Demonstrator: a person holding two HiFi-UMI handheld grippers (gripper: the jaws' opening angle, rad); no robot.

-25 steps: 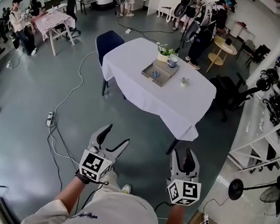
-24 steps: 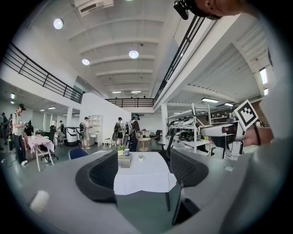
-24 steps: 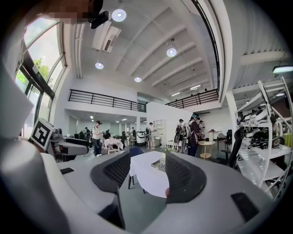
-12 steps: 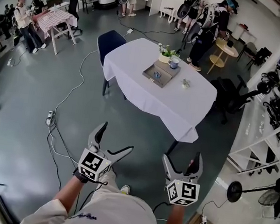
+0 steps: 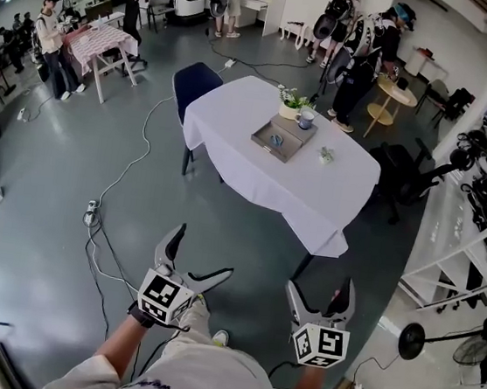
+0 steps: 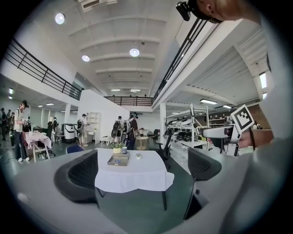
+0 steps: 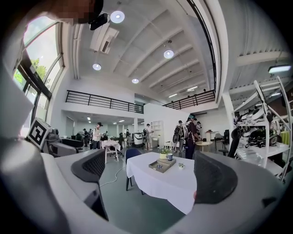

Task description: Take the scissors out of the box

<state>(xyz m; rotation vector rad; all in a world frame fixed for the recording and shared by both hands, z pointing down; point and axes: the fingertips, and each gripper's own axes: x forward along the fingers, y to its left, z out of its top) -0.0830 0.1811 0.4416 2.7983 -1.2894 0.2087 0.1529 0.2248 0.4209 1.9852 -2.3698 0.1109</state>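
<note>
Blue scissors (image 5: 276, 139) lie in the grey box (image 5: 285, 155) on the white bench (image 5: 313, 198), far from you. Your left gripper (image 5: 204, 250) and right gripper (image 5: 321, 285) are opening their fingers (image 5: 169, 246), with nothing between them. You haven't reached yet, so walk closer first.

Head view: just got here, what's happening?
A person stands on the open floor, well short of the white-clothed table, with a gripper in each hand. The left gripper and right gripper are both opening their jaws, with nothing between them. The shallow grey box sits on the table beside a mug and a potted plant. A small blue item inside it, likely the scissors, is untouched. Nothing has been picked up yet.
</note>
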